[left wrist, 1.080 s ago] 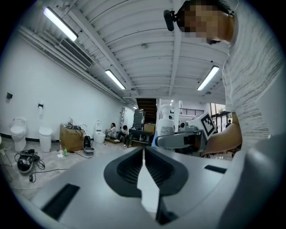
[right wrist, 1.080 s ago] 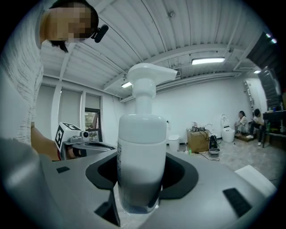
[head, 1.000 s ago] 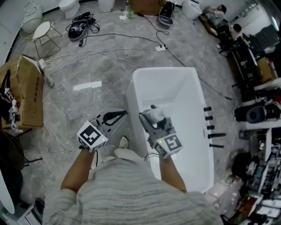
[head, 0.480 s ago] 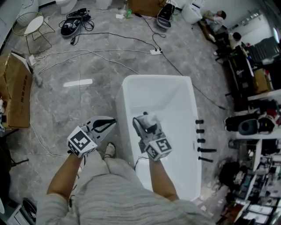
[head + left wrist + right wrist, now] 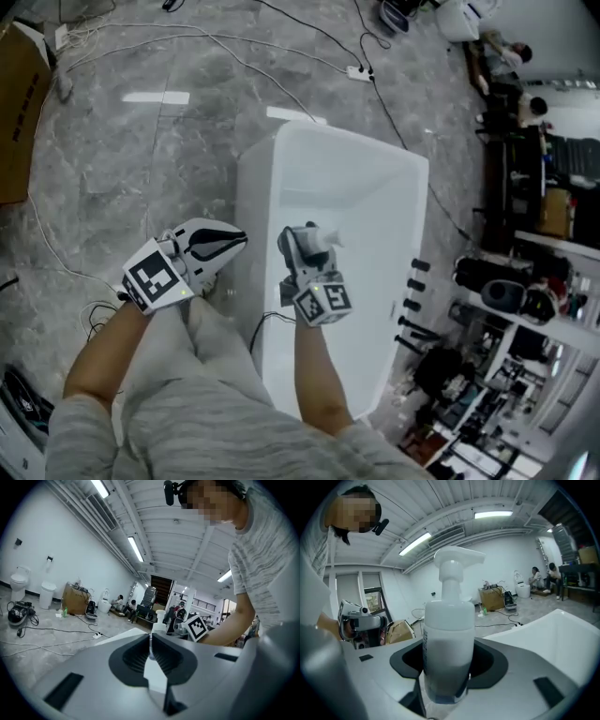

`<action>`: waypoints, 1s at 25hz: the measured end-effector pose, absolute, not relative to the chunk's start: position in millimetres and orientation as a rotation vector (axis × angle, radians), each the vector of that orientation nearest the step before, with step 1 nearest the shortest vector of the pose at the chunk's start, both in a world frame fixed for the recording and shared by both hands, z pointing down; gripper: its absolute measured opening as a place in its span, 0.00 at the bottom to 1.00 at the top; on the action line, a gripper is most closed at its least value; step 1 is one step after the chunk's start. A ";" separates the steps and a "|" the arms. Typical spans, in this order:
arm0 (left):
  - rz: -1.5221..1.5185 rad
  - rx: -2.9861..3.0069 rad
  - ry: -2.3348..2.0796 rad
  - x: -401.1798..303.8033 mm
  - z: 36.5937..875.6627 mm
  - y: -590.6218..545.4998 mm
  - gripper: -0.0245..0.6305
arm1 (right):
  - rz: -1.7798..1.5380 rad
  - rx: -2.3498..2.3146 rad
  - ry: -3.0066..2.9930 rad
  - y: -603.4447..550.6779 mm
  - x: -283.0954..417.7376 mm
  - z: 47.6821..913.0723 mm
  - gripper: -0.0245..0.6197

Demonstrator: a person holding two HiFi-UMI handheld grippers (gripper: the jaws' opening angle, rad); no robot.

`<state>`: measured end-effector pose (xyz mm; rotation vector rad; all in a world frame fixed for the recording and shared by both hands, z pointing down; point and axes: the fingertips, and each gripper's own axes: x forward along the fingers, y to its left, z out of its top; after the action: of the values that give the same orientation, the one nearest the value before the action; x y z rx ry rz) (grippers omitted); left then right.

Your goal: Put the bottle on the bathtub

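Bottle point(image 5: 447, 653) with a white pump top sits tight in the jaws of the right hand-held gripper point(image 5: 302, 242), over the white bathtub point(image 5: 255, 178). The left hand-held gripper point(image 5: 236, 242) is closed on nothing, beside the tub. A power strip point(image 5: 357, 71) lies on the grey floor point(image 5: 141, 159) beyond.

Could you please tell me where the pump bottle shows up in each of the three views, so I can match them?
Head view: pump bottle at centre, held in the right gripper over the bathtub.
Left gripper view: bottle small, near centre, just beyond the jaws.
Right gripper view: bottle large, centre, clamped between the jaws.
Shared landmark: the white bathtub, in all three.
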<state>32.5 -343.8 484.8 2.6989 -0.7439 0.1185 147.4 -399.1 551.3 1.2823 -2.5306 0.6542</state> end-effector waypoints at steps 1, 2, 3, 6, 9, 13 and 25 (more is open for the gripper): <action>0.109 2.689 -0.737 29.2 494.4 -344.5 0.04 | 0.657 1.291 -2.513 -401.6 146.9 562.7 0.40; 0.102 2.679 -0.729 26.0 505.0 -345.3 0.04 | 0.660 1.301 -2.495 -404.6 146.4 574.2 0.40; 0.097 2.670 -0.720 22.9 516.3 -346.6 0.04 | 0.663 1.313 -2.480 -408.4 145.7 585.5 0.40; 0.101 2.658 -0.682 20.7 549.4 -354.4 0.04 | 0.672 1.353 -2.462 -425.3 146.0 616.4 0.40; 0.110 2.649 -0.623 25.7 575.1 -361.5 0.04 | 0.675 1.396 -2.444 -441.3 149.3 644.5 0.40; 0.115 2.624 -0.554 25.1 603.6 -370.3 0.04 | 0.667 1.456 -2.425 -458.4 148.0 675.5 0.40; 0.152 2.695 -0.510 72.2 666.5 -430.5 0.04 | 0.541 1.325 -2.484 -486.8 147.3 720.6 0.40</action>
<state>72.2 -430.5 666.5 2.6952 -0.5097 0.1521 147.3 -486.8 720.6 1.3247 -2.4837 0.5410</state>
